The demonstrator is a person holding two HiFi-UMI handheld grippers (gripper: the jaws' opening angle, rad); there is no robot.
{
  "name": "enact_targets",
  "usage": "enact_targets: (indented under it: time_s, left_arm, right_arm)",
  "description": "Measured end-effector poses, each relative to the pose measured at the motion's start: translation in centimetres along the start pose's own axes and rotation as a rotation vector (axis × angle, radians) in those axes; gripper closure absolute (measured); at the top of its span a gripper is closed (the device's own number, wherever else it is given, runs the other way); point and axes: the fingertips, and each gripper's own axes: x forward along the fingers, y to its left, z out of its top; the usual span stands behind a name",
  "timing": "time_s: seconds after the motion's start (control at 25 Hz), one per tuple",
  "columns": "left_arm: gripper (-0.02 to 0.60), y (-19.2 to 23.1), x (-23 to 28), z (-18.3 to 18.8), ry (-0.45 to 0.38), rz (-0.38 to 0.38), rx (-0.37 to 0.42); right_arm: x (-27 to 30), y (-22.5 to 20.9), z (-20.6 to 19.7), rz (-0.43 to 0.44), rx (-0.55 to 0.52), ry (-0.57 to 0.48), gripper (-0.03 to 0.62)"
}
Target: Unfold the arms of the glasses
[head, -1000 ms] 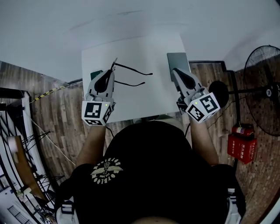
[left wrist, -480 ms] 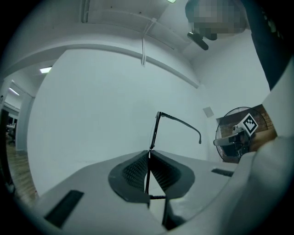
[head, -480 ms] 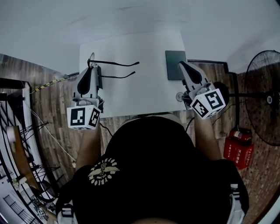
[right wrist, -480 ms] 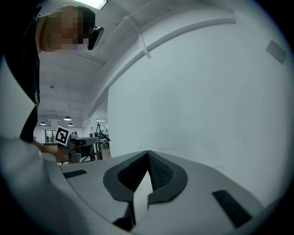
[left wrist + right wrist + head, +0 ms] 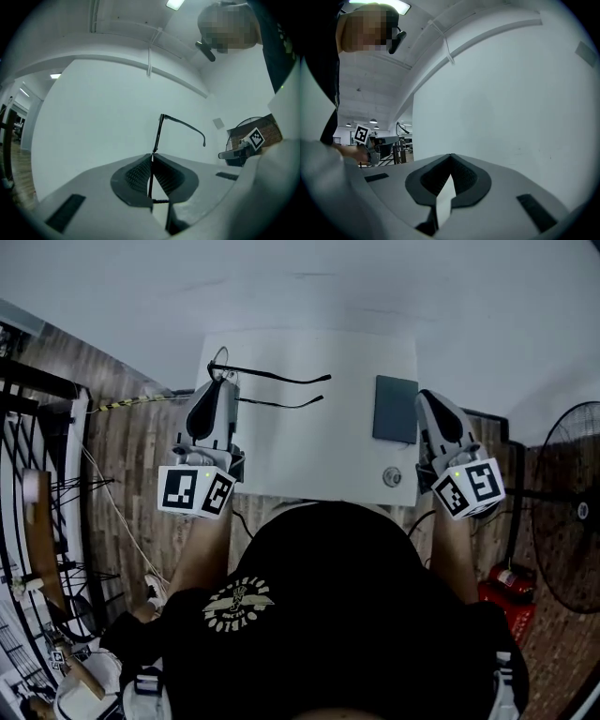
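Thin black glasses (image 5: 267, 388) hang above the left part of the white table (image 5: 309, 456), both arms spread out to the right. My left gripper (image 5: 219, 382) is shut on the frame's front at its left end. In the left gripper view the glasses (image 5: 159, 136) rise from between the pressed pads, one arm curving right. My right gripper (image 5: 431, 397) stands at the table's right edge, shut with nothing between its fingers; in the right gripper view its tips (image 5: 450, 155) meet against a white wall.
A dark flat case (image 5: 395, 409) lies on the table's right side, with a small round silver object (image 5: 391, 476) near the front edge. A black floor fan (image 5: 572, 521) stands at the right, metal racks (image 5: 37, 456) at the left.
My left gripper has lifted the glasses off the table. My right gripper has drifted right, off the case to the table's edge.
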Motion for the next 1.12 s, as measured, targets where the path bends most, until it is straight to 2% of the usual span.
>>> enact_targets:
  time_s: [0.28, 0.68, 1.12]
  left_arm:
    - [0.561, -2.7, 0.1, -0.1, 0.003, 0.018, 0.021]
    - [0.561, -4.6, -1.2, -0.1, 0.019, 0.067, 0.033]
    - [0.561, -5.5, -0.9, -3.0, 0.116, 0.102, 0.052]
  right_arm:
    - [-1.3, -1.0, 0.2, 0.018, -0.028, -0.012, 0.594]
    - [-1.3, -0.4, 0.1, 0.111, -0.021, 0.003, 0.594]
    - [1.1, 0.5, -1.2, 0.205, 0.013, 0.004, 0.594]
